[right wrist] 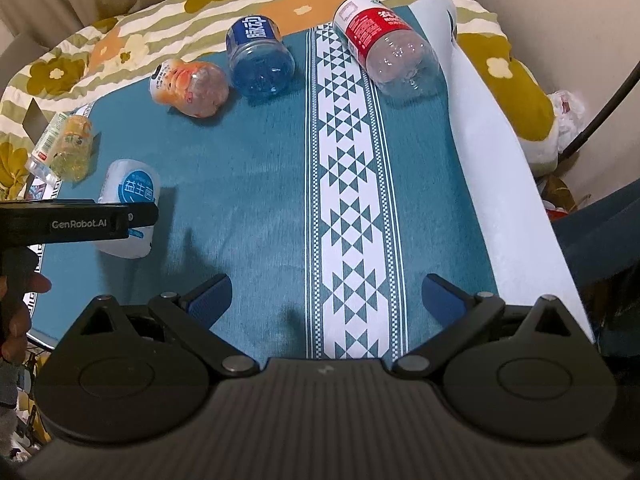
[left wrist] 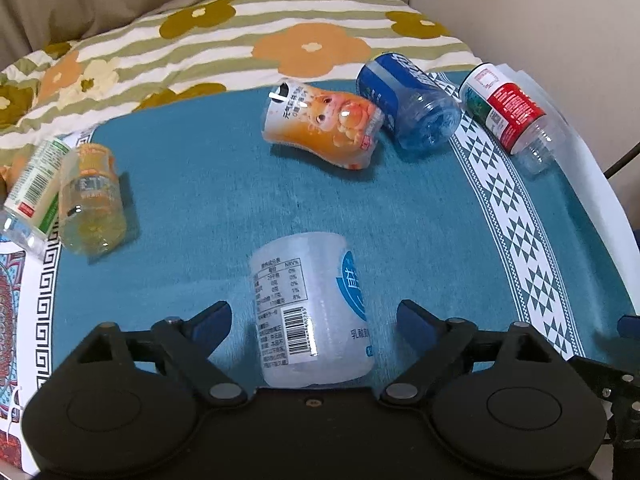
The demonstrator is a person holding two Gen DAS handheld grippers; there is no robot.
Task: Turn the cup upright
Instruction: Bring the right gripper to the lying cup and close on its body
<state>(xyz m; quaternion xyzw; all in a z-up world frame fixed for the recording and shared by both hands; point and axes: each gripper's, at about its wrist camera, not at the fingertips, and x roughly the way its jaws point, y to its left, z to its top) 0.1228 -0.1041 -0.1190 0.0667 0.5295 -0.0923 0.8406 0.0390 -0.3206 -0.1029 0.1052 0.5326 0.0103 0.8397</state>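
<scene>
A white frosted cup (left wrist: 310,312) with a blue logo and a barcode label lies on its side on the teal cloth (left wrist: 208,208). My left gripper (left wrist: 314,320) is open, its blue-padded fingers on either side of the cup without touching it. In the right wrist view the same cup (right wrist: 130,196) lies at the left, partly hidden behind the left gripper's black body. My right gripper (right wrist: 326,298) is open and empty above the cloth's white triangle-patterned band (right wrist: 352,208).
Other cups lie on their sides: an orange cartoon one (left wrist: 324,124), a blue one (left wrist: 408,104), a red-labelled clear one (left wrist: 508,114), a yellow one (left wrist: 90,200) and a green-labelled one (left wrist: 32,192). A floral quilt (left wrist: 240,40) lies behind the cloth.
</scene>
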